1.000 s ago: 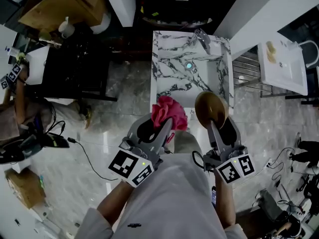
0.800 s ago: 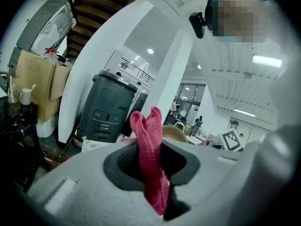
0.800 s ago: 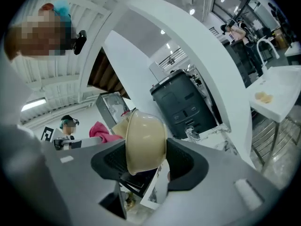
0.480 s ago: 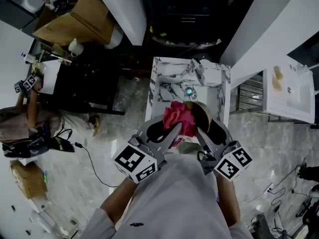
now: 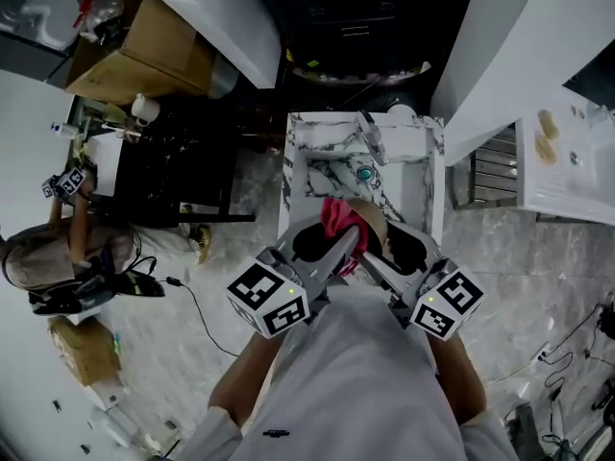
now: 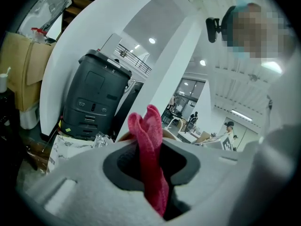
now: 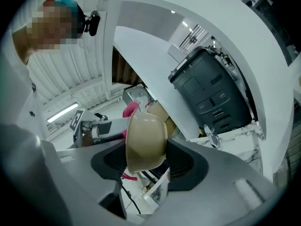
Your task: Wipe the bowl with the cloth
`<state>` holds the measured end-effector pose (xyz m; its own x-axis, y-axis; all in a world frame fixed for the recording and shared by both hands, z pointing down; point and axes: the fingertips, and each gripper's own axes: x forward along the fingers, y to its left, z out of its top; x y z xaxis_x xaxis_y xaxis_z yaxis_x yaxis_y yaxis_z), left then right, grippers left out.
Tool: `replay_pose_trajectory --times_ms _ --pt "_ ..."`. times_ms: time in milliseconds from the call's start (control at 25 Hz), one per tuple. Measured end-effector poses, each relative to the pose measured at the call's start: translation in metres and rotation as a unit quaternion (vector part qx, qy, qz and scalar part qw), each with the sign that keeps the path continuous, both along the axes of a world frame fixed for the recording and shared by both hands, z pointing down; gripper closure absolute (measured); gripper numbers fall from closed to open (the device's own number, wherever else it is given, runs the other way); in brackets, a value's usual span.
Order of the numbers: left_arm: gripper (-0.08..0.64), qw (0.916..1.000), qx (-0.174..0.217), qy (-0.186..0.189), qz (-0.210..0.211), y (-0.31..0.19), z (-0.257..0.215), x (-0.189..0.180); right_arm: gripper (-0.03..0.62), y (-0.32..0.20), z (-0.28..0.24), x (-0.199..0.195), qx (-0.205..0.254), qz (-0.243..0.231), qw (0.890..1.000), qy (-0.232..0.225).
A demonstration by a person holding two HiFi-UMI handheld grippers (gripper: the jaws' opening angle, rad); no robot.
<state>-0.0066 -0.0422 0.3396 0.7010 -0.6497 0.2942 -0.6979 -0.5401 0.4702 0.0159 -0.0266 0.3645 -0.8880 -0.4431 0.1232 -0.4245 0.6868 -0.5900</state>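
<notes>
Our left gripper [image 6: 151, 166] pinches the pink cloth [image 6: 150, 135] and our right gripper [image 7: 145, 161] clamps the tan bowl [image 7: 146, 138] over the marble sink [image 5: 322, 176], so we should press the cloth, seemingly touching inside, and sweep round firmly.

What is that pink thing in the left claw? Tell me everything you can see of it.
It is a pink-red cloth, soft and fuzzy-looking, bunched into upright folds. The left gripper is shut on it, with a tuft sticking out past the jaws. It appears to press on the tan bowl, above the marble sink.
</notes>
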Motion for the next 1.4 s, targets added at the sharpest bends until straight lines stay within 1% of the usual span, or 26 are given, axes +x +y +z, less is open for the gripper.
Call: replay_pose_trajectory --times_ms 160,280,360,400,480,600,680,760,800,840,880,960,1000,1040,1120,1240,1400 --pt "0.477 0.9994 -0.010 -0.014 0.029 -0.007 0.011 0.011 0.351 0.000 0.003 -0.003 -0.006 -0.003 1.000 -0.003" --pt "0.476 0.9992 -0.022 -0.007 0.034 -0.010 0.013 0.015 0.351 0.002 0.000 -0.003 0.009 0.007 1.000 0.006" --pt "0.474 0.9988 -0.031 -0.010 0.036 -0.013 0.013 0.019 0.351 -0.001 -0.003 0.000 0.020 0.020 1.000 0.012" --pt "0.474 0.9986 -0.031 -0.020 0.039 -0.015 0.013 0.021 0.351 -0.002 -0.004 0.003 0.024 0.025 0.999 0.014" --pt "0.474 0.9976 -0.019 -0.048 0.047 -0.017 0.011 0.026 0.351 -0.004 -0.007 0.008 0.030 0.026 0.999 0.015" --pt "0.475 0.9950 -0.011 -0.080 0.059 -0.015 0.016 0.027 0.351 -0.003 -0.008 0.015 0.028 0.024 0.999 0.006" --pt "0.476 0.9910 -0.006 -0.114 0.069 -0.008 0.022 0.025 0.351 0.000 -0.007 0.018 0.021 0.022 1.000 -0.003" --pt "0.476 0.9849 0.006 -0.151 0.084 0.001 0.028 0.025 0.351 0.002 -0.006 0.020 0.008 0.020 1.000 -0.017" --pt "0.477 0.9820 0.009 -0.163 0.094 0.007 0.031 0.025 0.354 0.002 -0.006 0.022 -0.002 0.021 0.999 -0.028" --pt "0.477 0.9801 0.009 -0.167 0.107 0.014 0.033 0.027 0.356 0.001 -0.007 0.025 -0.013 0.026 0.999 -0.040" --pt "0.477 0.9796 0.006 -0.160 0.121 0.021 0.033 0.030 0.357 -0.002 -0.009 0.028 -0.023 0.033 0.998 -0.051" --pt "0.477 0.9813 0.000 -0.133 0.140 0.034 0.032 0.037 0.364 -0.010 -0.011 0.035 -0.035 0.051 0.996 -0.064" --pt "0.477 0.9817 0.001 -0.127 0.142 0.037 0.032 0.040 0.374 -0.015 -0.012 0.037 -0.038 0.059 0.995 -0.064" --pt "0.477 0.9813 0.008 -0.131 0.141 0.039 0.032 0.042 0.379 -0.018 -0.011 0.037 -0.041 0.065 0.995 -0.060" --pt "0.477 0.9790 0.022 -0.153 0.133 0.041 0.034 0.044 0.390 -0.021 -0.008 0.034 -0.045 0.071 0.996 -0.042" --pt "0.477 0.9767 0.030 -0.174 0.122 0.042 0.032 0.045 0.418 -0.023 -0.003 0.032 -0.050 0.083 0.995 -0.020" --pt "0.477 0.9672 0.051 -0.222 0.113 0.035 0.025 0.040 0.473 -0.025 0.007 0.036 -0.073 0.117 0.990 0.003"
